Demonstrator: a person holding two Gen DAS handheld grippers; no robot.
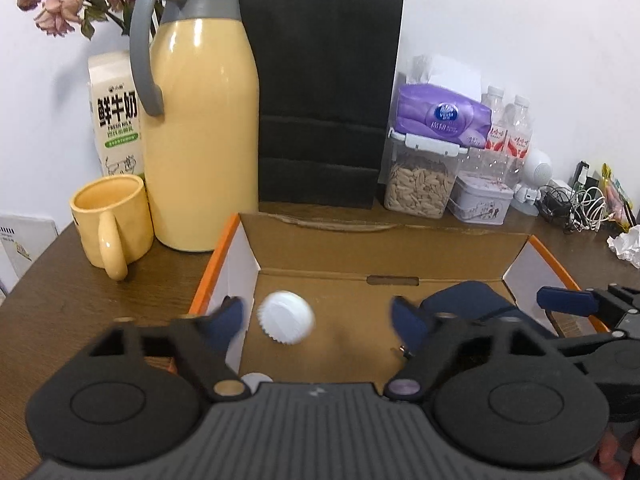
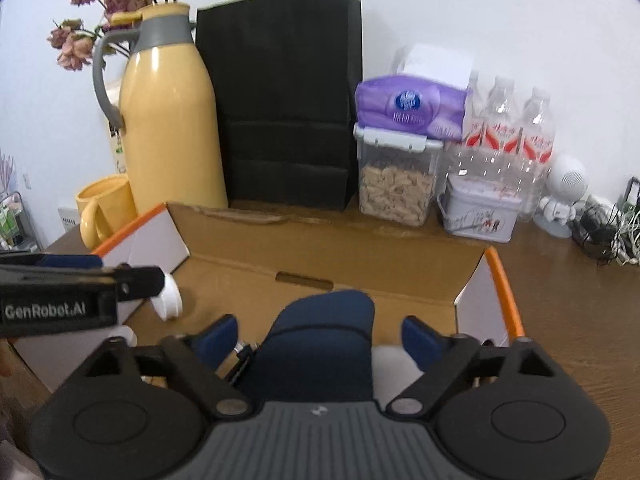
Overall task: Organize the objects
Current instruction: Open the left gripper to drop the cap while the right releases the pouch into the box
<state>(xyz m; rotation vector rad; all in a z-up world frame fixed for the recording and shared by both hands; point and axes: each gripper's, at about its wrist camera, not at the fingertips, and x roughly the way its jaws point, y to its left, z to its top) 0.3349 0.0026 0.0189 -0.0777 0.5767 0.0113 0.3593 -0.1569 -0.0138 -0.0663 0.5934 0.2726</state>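
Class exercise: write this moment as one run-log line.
left gripper: open, over white cap | right gripper: open, over navy pouch | both items in cardboard box

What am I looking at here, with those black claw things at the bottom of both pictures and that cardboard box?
There is no robot here: a person holds a two-finger gripper in each hand, and each carries a wide-angle camera looking forward along its fingers. One picture comes from the left gripper, the other from the right gripper. Both stand open above an open cardboard box on a brown table and hold nothing. In the box lie a white ribbed cap and a dark blue object. Behind it stand a yellow jug, a yellow mug, a black paper bag, a milk carton, a tissue pack and water bottles.
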